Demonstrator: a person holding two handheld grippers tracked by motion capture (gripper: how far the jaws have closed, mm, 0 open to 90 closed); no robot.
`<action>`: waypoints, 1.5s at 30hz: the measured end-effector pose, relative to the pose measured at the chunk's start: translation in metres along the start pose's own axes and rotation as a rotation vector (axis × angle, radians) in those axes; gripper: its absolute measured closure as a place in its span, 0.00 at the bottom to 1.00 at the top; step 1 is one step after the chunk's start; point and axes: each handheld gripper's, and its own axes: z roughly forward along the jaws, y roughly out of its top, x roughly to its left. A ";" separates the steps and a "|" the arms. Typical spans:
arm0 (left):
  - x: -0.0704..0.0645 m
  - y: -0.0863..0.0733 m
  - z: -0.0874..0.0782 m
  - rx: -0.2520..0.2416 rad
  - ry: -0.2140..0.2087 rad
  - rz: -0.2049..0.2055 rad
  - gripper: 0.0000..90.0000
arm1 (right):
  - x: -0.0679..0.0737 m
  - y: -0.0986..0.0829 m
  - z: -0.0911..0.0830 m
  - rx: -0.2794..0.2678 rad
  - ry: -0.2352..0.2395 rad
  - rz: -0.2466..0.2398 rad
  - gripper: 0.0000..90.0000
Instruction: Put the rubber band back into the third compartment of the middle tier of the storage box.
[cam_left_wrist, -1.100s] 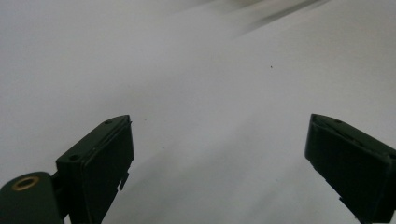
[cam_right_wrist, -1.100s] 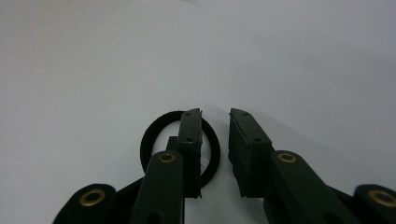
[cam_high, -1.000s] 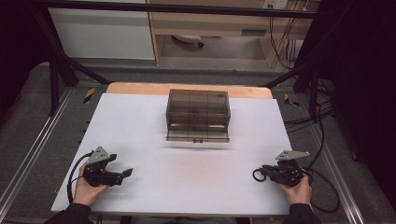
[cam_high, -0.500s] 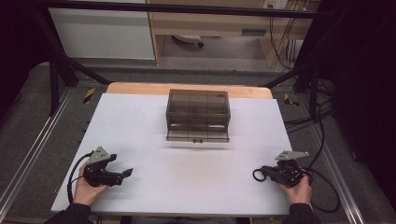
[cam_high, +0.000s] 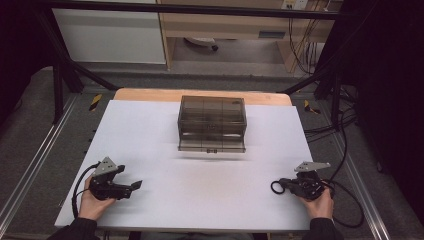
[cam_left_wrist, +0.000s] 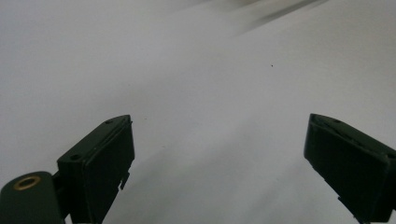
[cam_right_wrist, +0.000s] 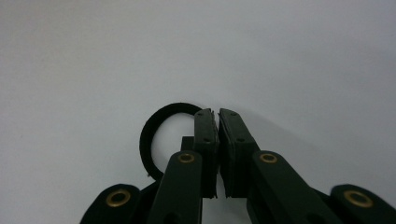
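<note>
Black rubber is what is pinched at the right: a ring (cam_right_wrist: 161, 140) is clamped at its rim by the right gripper (cam_right_wrist: 217, 116), whose jaws are pressed together on it, the loop left sticking out to one side over the white table (cam_right_wrist: 303, 56). From the high view, the ring (cam_high: 277, 187) is seen at the table's near right corner, held low at the tip of the right gripper (cam_high: 286, 186). Over at the near left, the left gripper (cam_high: 136, 184) is rested on the table (cam_high: 150, 130) in a hand (cam_high: 92, 202), its jaws spread wide with nothing between them. A smoky translucent drawer box (cam_high: 212, 122) is stood at the table's far middle, well apart from both grippers.
</note>
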 end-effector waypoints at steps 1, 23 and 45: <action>0.000 0.000 0.000 0.000 0.000 0.000 0.09 | 0.000 0.000 0.000 0.000 -0.001 0.001 0.96; 0.000 0.000 0.000 0.000 -0.002 -0.001 0.09 | 0.004 0.004 -0.004 -0.013 -0.001 -0.003 0.96; 0.000 0.000 0.000 -0.002 -0.004 -0.003 0.09 | 0.014 0.014 -0.006 -0.046 0.006 -0.038 0.96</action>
